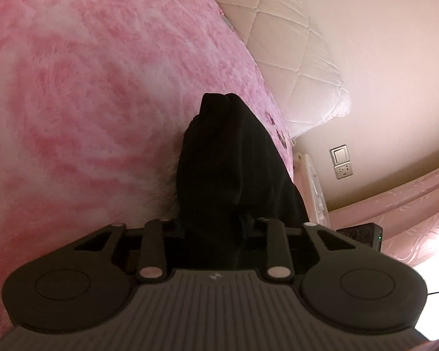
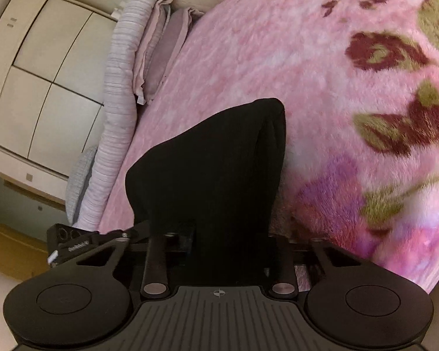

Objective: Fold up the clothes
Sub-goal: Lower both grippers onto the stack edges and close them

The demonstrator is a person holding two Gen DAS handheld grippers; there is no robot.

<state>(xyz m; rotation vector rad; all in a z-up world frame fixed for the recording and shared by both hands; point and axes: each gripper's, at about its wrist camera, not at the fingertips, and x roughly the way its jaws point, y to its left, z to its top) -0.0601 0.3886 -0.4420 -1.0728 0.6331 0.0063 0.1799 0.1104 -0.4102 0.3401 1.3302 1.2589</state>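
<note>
Our left tongs (image 1: 216, 228) are clamped on a bunch of the black garment (image 1: 234, 161), which rises from the jaws and hides the fingertips. Our right tongs (image 2: 228, 242) pinch another part of the same black garment (image 2: 213, 163) just as tightly. It hangs over the pink fluffy blanket (image 1: 87, 87) on the bed, near the cream padded headboard (image 1: 292, 44) and stacked pillows (image 2: 123, 87).

a bed covered by a fluffy pink blanket (image 1: 87, 87) with flower print; a black garment (image 2: 219, 161) rests on it, folded bedding (image 2: 117, 87) at one edge.
</note>
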